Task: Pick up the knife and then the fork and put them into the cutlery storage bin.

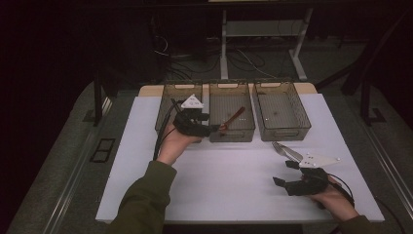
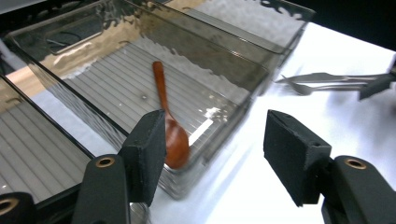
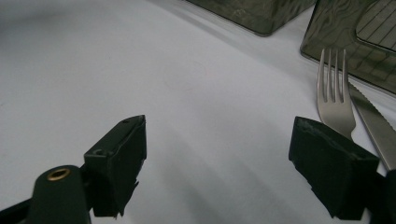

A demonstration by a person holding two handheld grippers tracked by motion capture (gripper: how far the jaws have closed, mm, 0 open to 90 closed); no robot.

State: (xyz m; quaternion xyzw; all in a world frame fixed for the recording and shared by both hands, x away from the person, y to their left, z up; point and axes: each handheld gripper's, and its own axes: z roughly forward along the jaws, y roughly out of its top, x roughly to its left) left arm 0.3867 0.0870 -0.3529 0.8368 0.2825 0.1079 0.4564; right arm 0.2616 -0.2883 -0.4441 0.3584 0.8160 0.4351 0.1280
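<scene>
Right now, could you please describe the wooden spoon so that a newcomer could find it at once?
On the white table stand three smoky clear bins in a row. The wooden spoon lies slantwise in the middle bin, bowl toward the person. It is reddish-brown, unlike the steel fork and knife outside the bins.

A spoon (image 1: 233, 119) lies in the middle bin (image 1: 232, 112); a fork (image 1: 281, 148) lies before the right bin (image 1: 281, 109).
</scene>
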